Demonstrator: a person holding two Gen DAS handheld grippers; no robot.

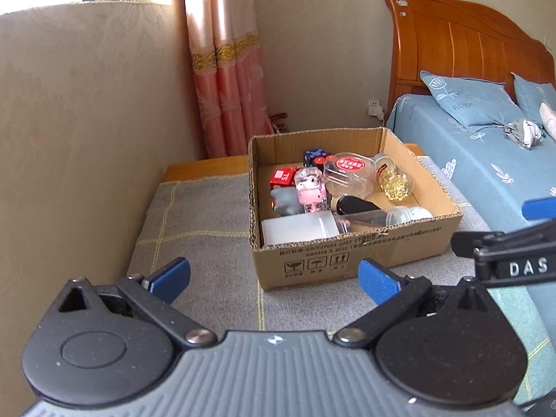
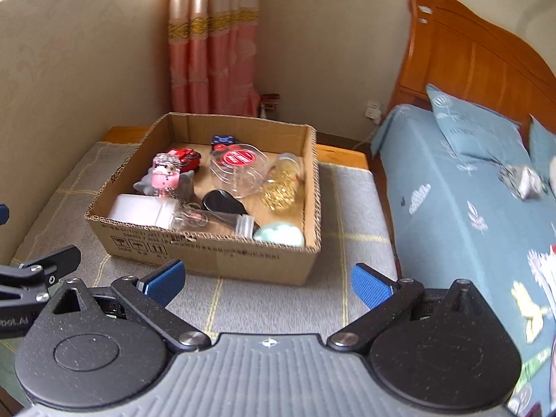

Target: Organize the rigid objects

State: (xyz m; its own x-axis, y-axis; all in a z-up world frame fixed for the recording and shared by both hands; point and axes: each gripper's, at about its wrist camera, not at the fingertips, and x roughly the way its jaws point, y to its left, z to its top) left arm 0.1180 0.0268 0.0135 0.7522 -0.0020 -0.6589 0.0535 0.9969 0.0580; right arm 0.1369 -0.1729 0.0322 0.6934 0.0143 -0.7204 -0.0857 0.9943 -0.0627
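Note:
An open cardboard box (image 1: 351, 260) stands on a grey checked mat (image 1: 198, 215); it also shows in the right wrist view (image 2: 215, 260). Inside lie a white container (image 1: 299, 231), a pink figure in a clear case (image 1: 311, 187), a red toy (image 1: 283, 176), a clear tub with a red lid (image 1: 349, 173), a jar of gold beads (image 1: 394, 180), a black oval piece (image 1: 358, 205) and a blue die (image 1: 314, 155). My left gripper (image 1: 274, 279) is open and empty, in front of the box. My right gripper (image 2: 267, 283) is open and empty, also in front of it.
A bed with blue sheets (image 2: 451, 208) and a wooden headboard (image 1: 462, 45) lies to the right. A pink curtain (image 1: 226, 80) hangs behind the box. A beige wall (image 1: 87, 121) runs along the left. Small items lie on the bed (image 1: 521, 132).

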